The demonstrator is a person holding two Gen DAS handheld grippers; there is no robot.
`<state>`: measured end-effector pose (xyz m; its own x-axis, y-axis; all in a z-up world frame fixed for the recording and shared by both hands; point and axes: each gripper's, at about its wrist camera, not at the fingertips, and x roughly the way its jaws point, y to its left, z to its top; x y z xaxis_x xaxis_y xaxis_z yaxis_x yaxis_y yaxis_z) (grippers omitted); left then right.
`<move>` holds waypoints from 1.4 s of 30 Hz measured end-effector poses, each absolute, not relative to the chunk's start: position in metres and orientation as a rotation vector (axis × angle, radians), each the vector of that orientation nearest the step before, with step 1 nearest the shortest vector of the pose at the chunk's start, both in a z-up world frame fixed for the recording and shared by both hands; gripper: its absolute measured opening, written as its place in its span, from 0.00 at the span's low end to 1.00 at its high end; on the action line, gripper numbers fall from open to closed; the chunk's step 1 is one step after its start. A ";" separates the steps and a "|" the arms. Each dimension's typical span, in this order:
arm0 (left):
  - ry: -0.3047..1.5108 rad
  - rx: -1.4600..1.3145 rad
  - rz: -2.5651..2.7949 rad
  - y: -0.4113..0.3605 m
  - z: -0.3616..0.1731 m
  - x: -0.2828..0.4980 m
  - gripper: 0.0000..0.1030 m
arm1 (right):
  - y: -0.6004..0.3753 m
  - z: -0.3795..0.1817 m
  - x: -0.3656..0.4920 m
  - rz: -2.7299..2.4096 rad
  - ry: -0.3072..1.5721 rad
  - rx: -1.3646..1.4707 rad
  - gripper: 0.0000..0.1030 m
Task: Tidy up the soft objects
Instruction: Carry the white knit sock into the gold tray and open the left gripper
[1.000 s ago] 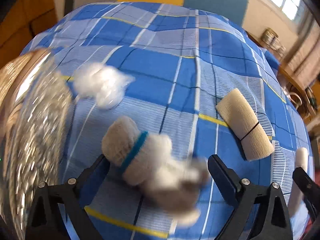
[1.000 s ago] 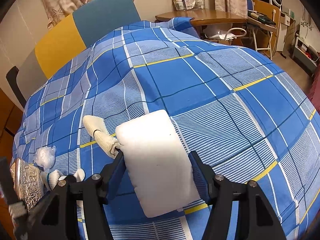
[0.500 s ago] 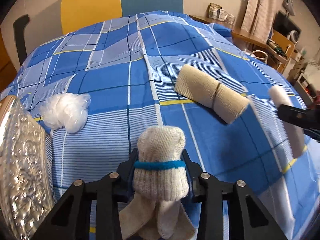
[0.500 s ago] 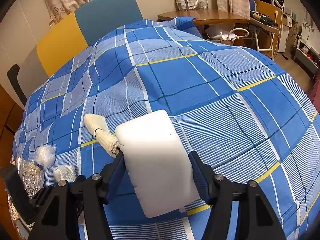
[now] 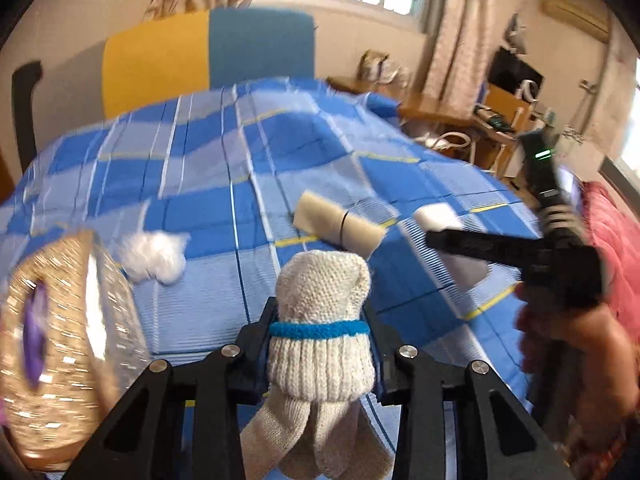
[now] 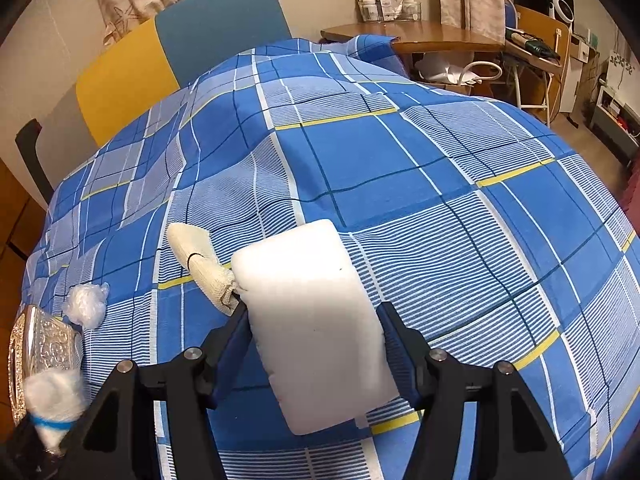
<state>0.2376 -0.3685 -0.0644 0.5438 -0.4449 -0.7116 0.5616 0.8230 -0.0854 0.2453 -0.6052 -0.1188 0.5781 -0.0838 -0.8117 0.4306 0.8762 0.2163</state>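
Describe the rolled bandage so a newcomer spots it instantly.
On the blue plaid bedspread, look just left of the white foam block held in the right gripper. The bandage roll lies there, cream, cylindrical, cinched by a thin black band.

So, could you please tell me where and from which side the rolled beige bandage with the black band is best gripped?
Grip the rolled beige bandage across its narrow width, near the black band, coming from above with one finger on each long side. It lies flat on the blue checked bedspread, and its near end sits against the white foam block, so that end looks crowded.
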 end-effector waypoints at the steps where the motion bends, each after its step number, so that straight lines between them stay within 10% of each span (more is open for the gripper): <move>1: 0.779 0.167 -0.602 -0.363 -0.057 0.233 0.37 | -0.605 -0.119 0.245 -0.317 0.914 0.410 0.61; 23: 0.691 -0.024 -0.310 -0.083 0.031 0.210 0.37 | -0.597 -0.117 0.242 -0.327 0.895 0.357 0.61; 42: 0.885 -0.099 0.099 0.136 -0.069 0.173 0.37 | -0.594 -0.106 0.237 -0.321 0.808 0.364 0.61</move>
